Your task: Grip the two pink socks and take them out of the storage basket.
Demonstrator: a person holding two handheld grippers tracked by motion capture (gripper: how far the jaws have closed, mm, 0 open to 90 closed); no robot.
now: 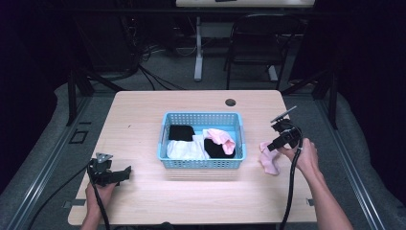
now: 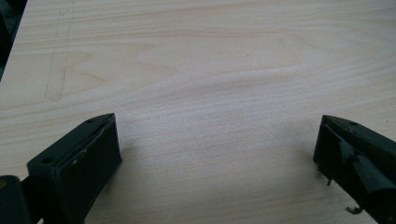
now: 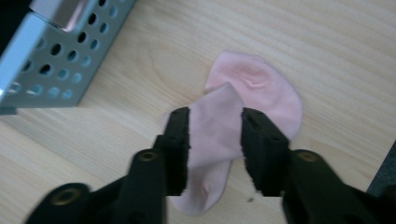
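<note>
Dark floor, trailing cables and a black chair lie beyond the pale wooden bench. At the bench's middle stands a blue perforated basket with black, white and pink cloth inside.

At the bench's right side the right gripper points down at a pink sock lying flat on the wood beside the basket. In the right gripper view its jaws are released and partly spread, one on each side of the sock's folded middle; the sock's rounded end reaches out beyond the jaw tips and its other end runs back beneath them. Whether the pads already touch the cloth cannot be told. The basket's wall sits off to the jaws' left, well apart from them.

At the near left corner the left gripper rests low over the bench. Its jaws stand wide apart, released, with bare wood between and ahead of them.
</note>
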